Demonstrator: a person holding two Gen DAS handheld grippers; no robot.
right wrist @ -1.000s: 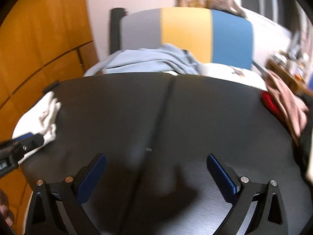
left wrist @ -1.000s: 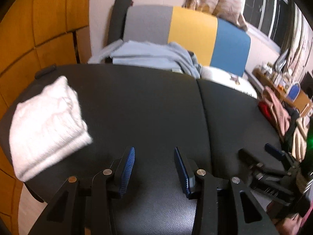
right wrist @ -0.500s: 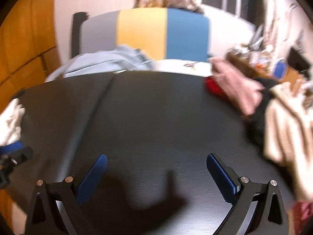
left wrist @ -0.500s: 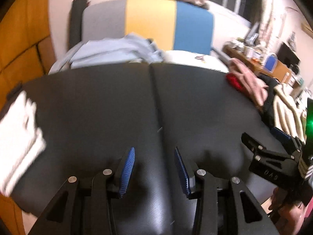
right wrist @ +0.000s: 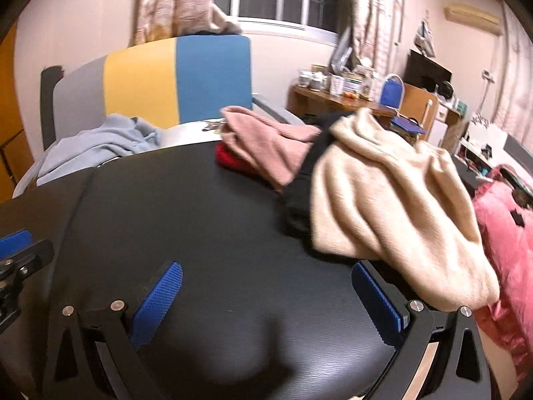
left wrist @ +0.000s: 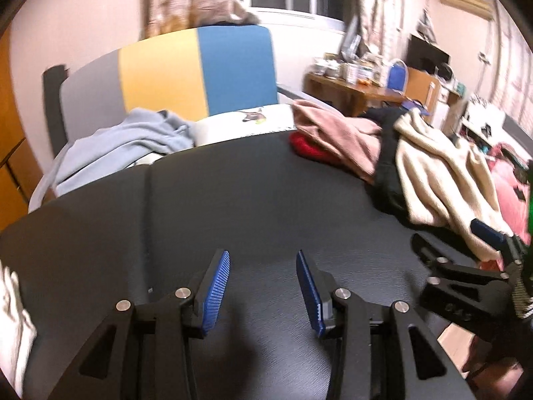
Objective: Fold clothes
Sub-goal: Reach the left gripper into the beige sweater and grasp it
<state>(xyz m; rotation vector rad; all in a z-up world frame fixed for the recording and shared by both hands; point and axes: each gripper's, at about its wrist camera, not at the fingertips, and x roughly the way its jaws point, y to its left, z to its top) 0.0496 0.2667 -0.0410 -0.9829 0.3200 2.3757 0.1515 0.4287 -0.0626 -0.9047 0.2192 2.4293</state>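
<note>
A heap of unfolded clothes lies on the right side of the black table (left wrist: 233,206): a cream sweater (right wrist: 383,200) on top, a pink garment (right wrist: 266,143), a red one (right wrist: 230,160) and a black one (right wrist: 299,206). A folded white cloth (left wrist: 10,316) shows at the left edge of the left wrist view. My left gripper (left wrist: 263,286) hangs open over bare tabletop, nothing between its blue pads. My right gripper (right wrist: 266,296) stands wide open, its right finger (right wrist: 376,303) just in front of the cream sweater's hem. In the left wrist view the right gripper (left wrist: 456,243) sits beside the cream sweater (left wrist: 433,180).
Behind the table stands a chair with a grey, yellow and blue back (left wrist: 200,70), with a light blue garment (left wrist: 120,146) draped on its seat. A cluttered wooden desk (right wrist: 333,100) is at the back right. A pink blanket (right wrist: 506,233) lies at the far right.
Both views have swung to the right across the table. The folded white cloth slid to the left edge and the clothes heap came into view. Both grippers kept their jaws as they were.
</note>
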